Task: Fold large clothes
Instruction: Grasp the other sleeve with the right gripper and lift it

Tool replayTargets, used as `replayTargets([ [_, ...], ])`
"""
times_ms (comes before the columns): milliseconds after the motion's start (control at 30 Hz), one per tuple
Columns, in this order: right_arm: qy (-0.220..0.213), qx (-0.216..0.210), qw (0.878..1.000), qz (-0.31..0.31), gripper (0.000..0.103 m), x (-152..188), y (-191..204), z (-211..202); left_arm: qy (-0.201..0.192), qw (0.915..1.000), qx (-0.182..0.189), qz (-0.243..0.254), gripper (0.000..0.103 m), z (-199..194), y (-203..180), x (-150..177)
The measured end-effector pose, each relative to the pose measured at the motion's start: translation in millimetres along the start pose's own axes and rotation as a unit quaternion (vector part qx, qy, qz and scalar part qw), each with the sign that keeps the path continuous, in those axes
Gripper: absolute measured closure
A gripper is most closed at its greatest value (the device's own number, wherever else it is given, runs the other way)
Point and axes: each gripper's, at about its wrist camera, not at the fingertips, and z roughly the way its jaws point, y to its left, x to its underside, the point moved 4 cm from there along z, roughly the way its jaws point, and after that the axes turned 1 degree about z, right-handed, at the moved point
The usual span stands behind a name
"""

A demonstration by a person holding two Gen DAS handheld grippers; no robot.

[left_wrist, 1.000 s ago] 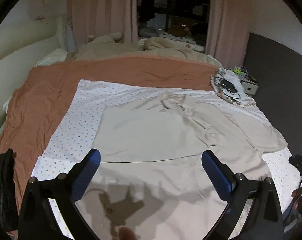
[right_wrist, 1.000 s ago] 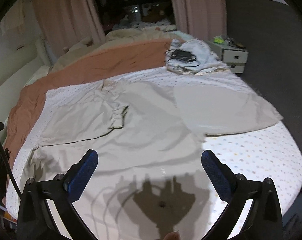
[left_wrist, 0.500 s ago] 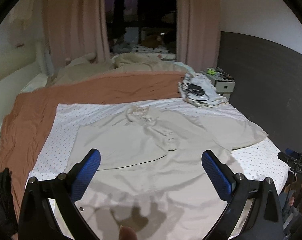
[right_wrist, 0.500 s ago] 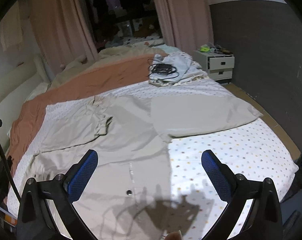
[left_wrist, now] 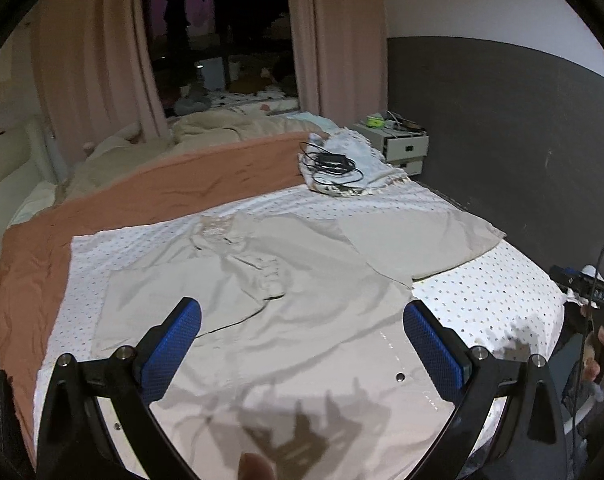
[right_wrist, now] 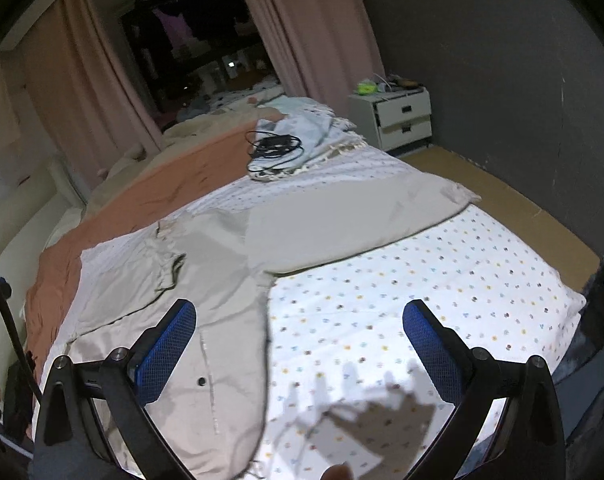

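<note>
A large beige button shirt [left_wrist: 302, 300] lies spread on the dotted white sheet [left_wrist: 493, 300]. Its left side is folded in over the body; the right sleeve [left_wrist: 421, 236] stretches flat toward the bed's right edge. My left gripper [left_wrist: 302, 332] hovers open above the shirt's lower body, holding nothing. In the right wrist view the same shirt [right_wrist: 190, 280] fills the left half, its sleeve [right_wrist: 341, 216] reaching right. My right gripper [right_wrist: 300, 328] is open over the shirt's right edge and the bare dotted sheet [right_wrist: 421, 300], empty.
An orange-brown blanket [left_wrist: 142, 196] covers the far part of the bed. A pale cloth bundle with black cables [left_wrist: 337, 164] sits at the far right corner. A white nightstand [right_wrist: 393, 116] stands by the dark wall. Pink curtains [left_wrist: 94, 60] hang behind.
Both grippers have swung to the right and drawn back. The views now show more of the right sleeve, the bed's right edge and the dark wall. The shirt has not moved.
</note>
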Motion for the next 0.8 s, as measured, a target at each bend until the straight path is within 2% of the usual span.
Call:
replayTargets([
  [300, 0.014, 0.009, 0.998, 0.069, 0.001, -17, -42, 56, 0.023, 0.9995, 0.015, 0.016, 0.000, 59, -13, 3],
  [467, 0.038, 0.015, 0.995, 0.094, 0.013, -29, -54, 109, 0.025, 0.9994, -0.001, 0.022, 0.000, 94, -3, 6],
  [700, 0.061, 0.029, 0.990, 0.126, 0.032, -42, -64, 185, 0.057, 0.9981, 0.022, -0.002, 0.000, 157, 26, 19],
  [800, 0.069, 0.039, 0.987, 0.143, 0.035, -46, -75, 216, 0.066, 0.9974, 0.022, -0.019, 0.000, 180, 46, 26],
])
